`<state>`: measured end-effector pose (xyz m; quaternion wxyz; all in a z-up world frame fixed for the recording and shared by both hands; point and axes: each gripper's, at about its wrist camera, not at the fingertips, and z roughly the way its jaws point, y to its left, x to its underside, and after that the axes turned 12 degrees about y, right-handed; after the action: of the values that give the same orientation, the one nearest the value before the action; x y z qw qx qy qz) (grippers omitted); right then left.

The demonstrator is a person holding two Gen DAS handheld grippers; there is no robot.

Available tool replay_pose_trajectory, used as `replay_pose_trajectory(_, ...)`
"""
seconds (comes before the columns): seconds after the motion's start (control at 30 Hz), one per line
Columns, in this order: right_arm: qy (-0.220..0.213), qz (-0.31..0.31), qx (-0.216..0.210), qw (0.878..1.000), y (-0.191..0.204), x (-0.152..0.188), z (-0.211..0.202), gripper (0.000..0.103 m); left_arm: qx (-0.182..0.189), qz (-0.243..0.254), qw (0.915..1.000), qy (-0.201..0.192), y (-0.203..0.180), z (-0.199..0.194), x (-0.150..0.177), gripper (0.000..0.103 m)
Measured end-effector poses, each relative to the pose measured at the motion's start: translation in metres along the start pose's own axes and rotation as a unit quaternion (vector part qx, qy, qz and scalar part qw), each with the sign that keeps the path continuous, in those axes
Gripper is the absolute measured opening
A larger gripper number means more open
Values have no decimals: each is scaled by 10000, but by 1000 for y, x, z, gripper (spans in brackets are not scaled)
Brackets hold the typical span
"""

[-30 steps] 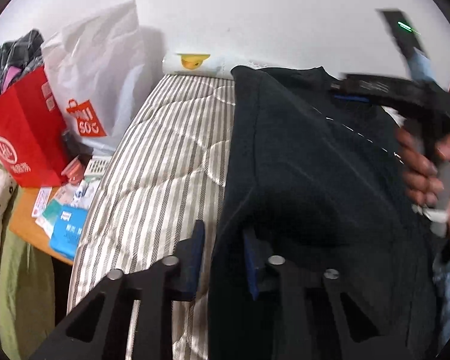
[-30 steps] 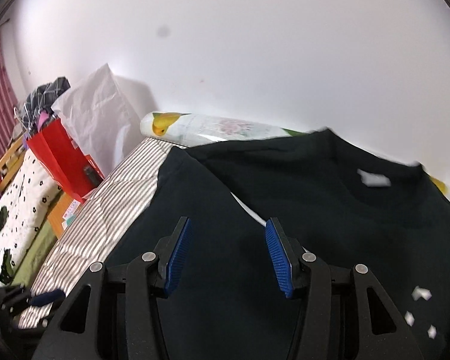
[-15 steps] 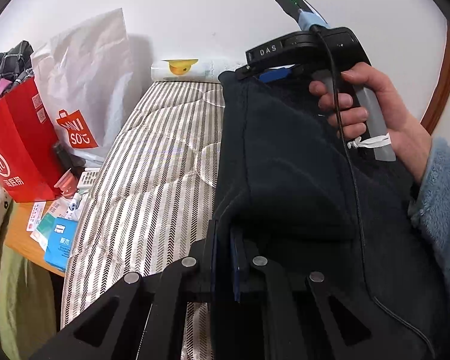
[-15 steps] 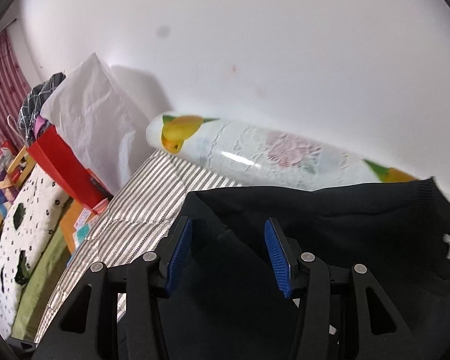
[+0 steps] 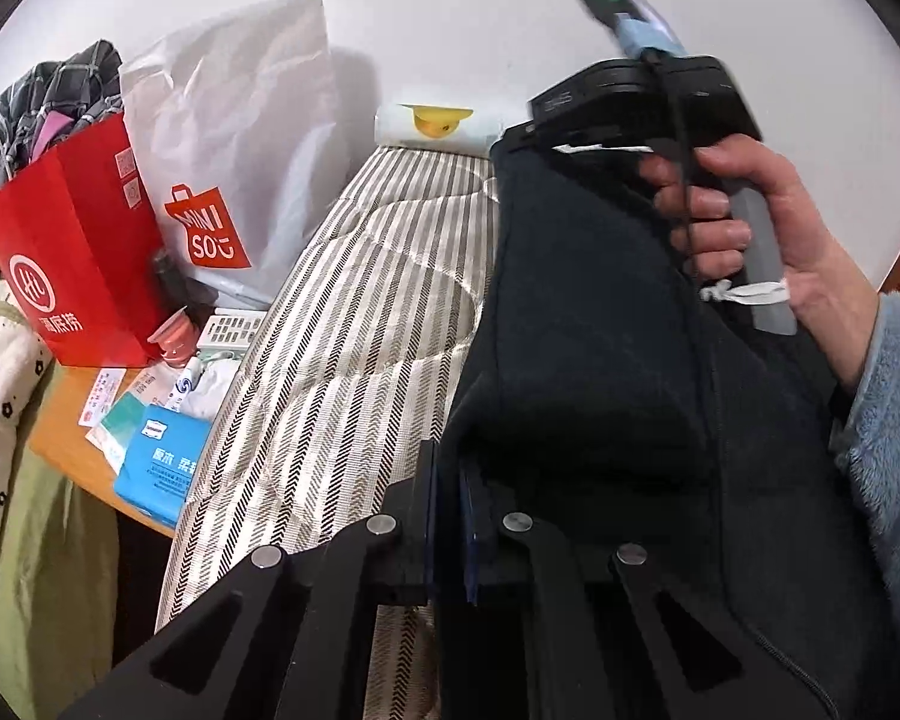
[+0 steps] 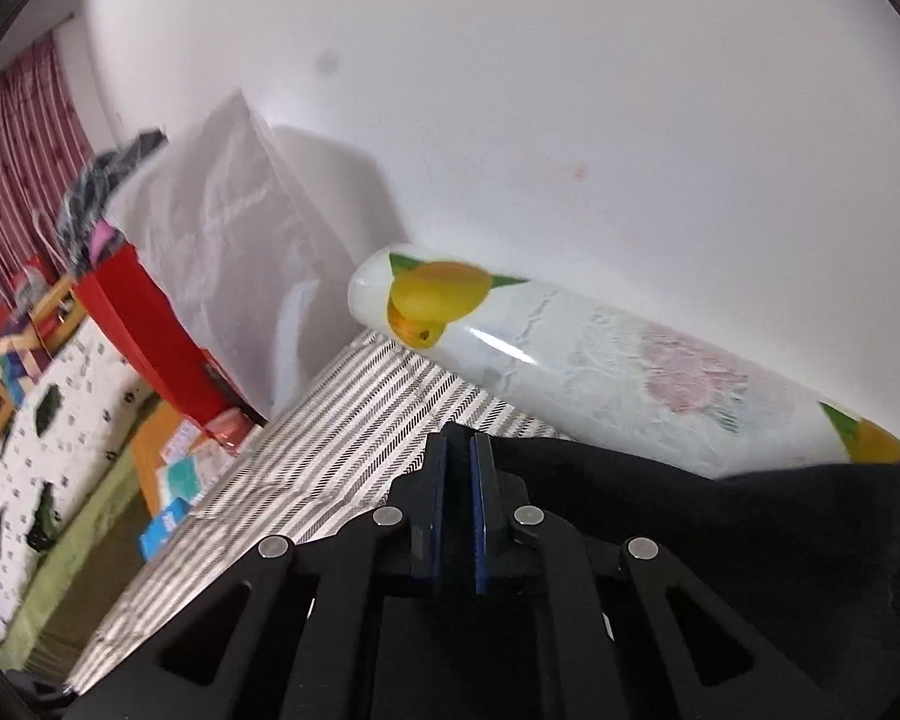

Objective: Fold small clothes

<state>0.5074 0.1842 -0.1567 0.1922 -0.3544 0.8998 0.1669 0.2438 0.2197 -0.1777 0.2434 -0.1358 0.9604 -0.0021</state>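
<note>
A black sweatshirt lies on the striped mattress. My left gripper is shut on the sweatshirt's near left edge, with dark cloth between the blue pads. My right gripper is shut on the sweatshirt's far left corner, near the mattress head. In the left wrist view the right gripper's body and the hand holding it sit over the garment's far edge. The garment's left side is lifted and bunched between the two grippers.
A fruit-printed roll lies along the white wall at the mattress head. Left of the mattress stand a white bag and a red bag on a cluttered wooden table with a blue packet.
Both grippers have closed on the sweatshirt's left edge: the left at the near end, the right after moving forward to the far corner.
</note>
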Motion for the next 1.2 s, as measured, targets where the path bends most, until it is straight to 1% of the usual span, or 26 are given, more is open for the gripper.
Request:
replay_pose_trajectory(0.07,108,-8,128,9999,4,0,15,7,-69,46,10000,-14,-2,0,0,7)
replay_pose_trajectory(0.17,83,108,134,9998,0,3,24,8,-28,14,10000,8,-1,1,0,8)
replay_pose_trajectory(0.27,89,231,27,9997,-4,4,22,12,5,-30,10000,16,1,1,-1,10)
replay_pose_trajectory(0.3,88,301,-34,9995,-6,5,18,16,17,-36,10000,14,1,1,-1,10)
replay_pose_trajectory(0.4,31,487,-90,9988,-15,13,-8,19,3,-45,10000,-15,0,0,0,12)
replay_pose_trajectory(0.43,-25,516,-6,9987,-18,20,-21,21,-39,-23,10000,-32,-1,-1,0,15)
replay_pose_trajectory(0.47,-83,525,84,9986,-21,27,-33,27,-102,1,9999,-41,-2,-1,-1,18)
replay_pose_trajectory(0.5,-149,544,196,9982,-24,36,-47,31,-144,8,9999,-52,-2,-2,-1,19)
replay_pose_trajectory(0.53,-205,590,386,9973,-28,50,-64,37,-146,-7,9999,-51,-2,-3,-1,21)
replay_pose_trajectory(0.6,-262,667,613,9955,-40,69,-91,42,-66,-58,9999,-95,0,-7,-2,27)
replay_pose_trajectory(0.63,-273,732,755,9941,-47,81,-107,45,-8,-111,9997,-207,0,-13,-2,31)
replay_pose_trajectory(0.7,-233,864,997,9910,-60,104,-136,48,132,-119,9989,-429,-1,-24,-1,43)
replay_pose_trajectory(0.73,-189,961,1189,9881,-69,119,-152,48,192,-61,9984,-524,-5,-33,0,55)
replay_pose_trajectory(0.77,-168,1083,1403,9840,-79,135,-170,49,166,-9,9983,-563,-7,-39,0,59)
replay_pose_trajectory(0.8,-168,1154,1522,9814,-84,147,-181,50,129,46,9979,-636,-11,-47,1,59)
replay_pose_trajectory(0.87,-196,1319,1905,9726,-101,188,-217,53,99,180,9965,-809,-20,-65,6,62)
replay_pose_trajectory(0.9,-220,1386,2014,9694,-110,203,-229,54,108,238,9962,-827,-23,-71,8,63)
replay_pose_trajectory(0.97,-250,1623,2287,9595,-129,246,-259,55,107,383,9958,-826,-34,-85,13,64)
replay_pose_trajectory(1.03,-255,1922,2554,9472,-153,295,-290,57,125,468,9954,-826,-43,-94,18,65)
replay_pose_trajectory(1.07,-231,2068,2780,9378,-166,324,-305,58,157,498,9953,-813,-48,-99,21,65)
replay_pose_trajectory(1.1,-204,2165,2907,9318,-172,340,-314,59,209,527,9953,-779,-54,-104,23,65)
replay_pose_trajectory(1.13,-169,2352,3037,9231,-183,367,-327,60,249,535,9954,-753,-57,-107,23,66)
replay_pose_trajectory(1.2,-100,2641,3136,9120,-201,413,-346,63,469,555,9948,-716,-64,-115,26,66)
